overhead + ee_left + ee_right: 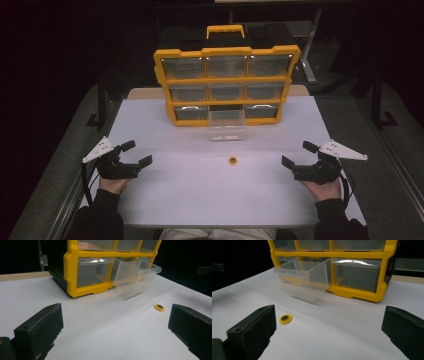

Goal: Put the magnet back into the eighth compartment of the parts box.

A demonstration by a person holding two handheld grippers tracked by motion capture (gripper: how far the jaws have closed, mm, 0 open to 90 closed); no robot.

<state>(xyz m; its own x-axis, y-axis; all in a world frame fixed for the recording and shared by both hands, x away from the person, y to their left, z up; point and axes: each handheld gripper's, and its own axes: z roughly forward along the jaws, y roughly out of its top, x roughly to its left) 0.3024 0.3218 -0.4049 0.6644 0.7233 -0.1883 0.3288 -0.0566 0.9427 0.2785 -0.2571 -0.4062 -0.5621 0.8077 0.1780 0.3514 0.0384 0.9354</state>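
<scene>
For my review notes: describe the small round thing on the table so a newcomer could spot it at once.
Start at the yellow drawer cabinet at the back of the white table. Its bottom middle clear drawer is pulled out. In front of that drawer lies a small ring, flat, yellow with a dark centre, alone on the bare tabletop.

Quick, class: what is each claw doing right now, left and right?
Left claw: open, holding nothing, jaws wide apart above the table.
Right claw: open, holding nothing, jaws wide apart above the table.
</scene>
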